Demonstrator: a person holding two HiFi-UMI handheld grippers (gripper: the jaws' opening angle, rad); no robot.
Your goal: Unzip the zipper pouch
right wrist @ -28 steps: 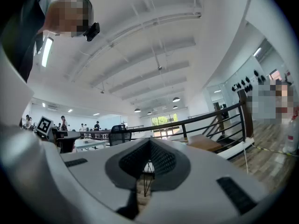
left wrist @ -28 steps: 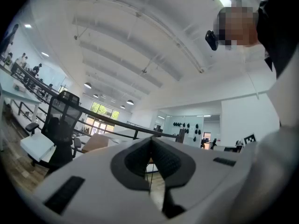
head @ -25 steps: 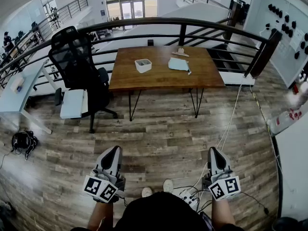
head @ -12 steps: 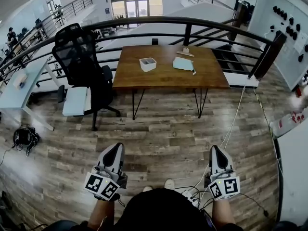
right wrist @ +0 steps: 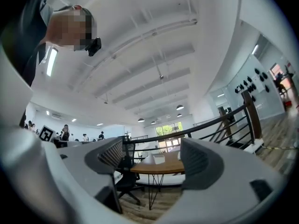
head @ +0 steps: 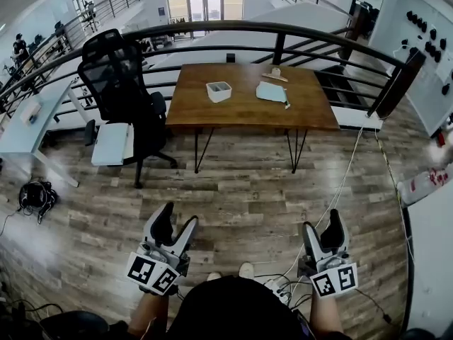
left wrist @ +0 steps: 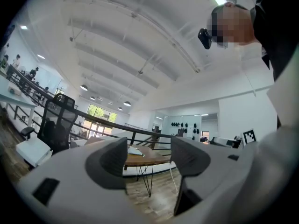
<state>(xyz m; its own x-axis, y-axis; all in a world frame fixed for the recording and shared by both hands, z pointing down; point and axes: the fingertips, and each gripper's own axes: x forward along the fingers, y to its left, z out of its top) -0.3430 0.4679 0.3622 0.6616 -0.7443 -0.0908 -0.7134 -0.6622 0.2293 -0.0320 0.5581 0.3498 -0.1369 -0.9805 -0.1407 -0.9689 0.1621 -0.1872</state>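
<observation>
Low and near, above the floor [head: 241,183]: left gripper [head: 177,217] and right gripper [head: 323,222], jaws opening; nothing between them. Far ahead on the desk [head: 241,112]: zipper pouch [head: 270,92], right of white box [head: 219,91].

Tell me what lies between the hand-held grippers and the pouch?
In the head view: bare wooden floor, a white cable, then tabletop before the pouch.

Brown wooden table [head: 244,112] far centre on grey plank floor [head: 241,190], white square container [head: 219,91] on its left half, pale blue flat zipper pouch [head: 270,91] right of that, black mesh office chair [head: 117,83] left of table, dark curved metal railing [head: 297,29] behind.
</observation>
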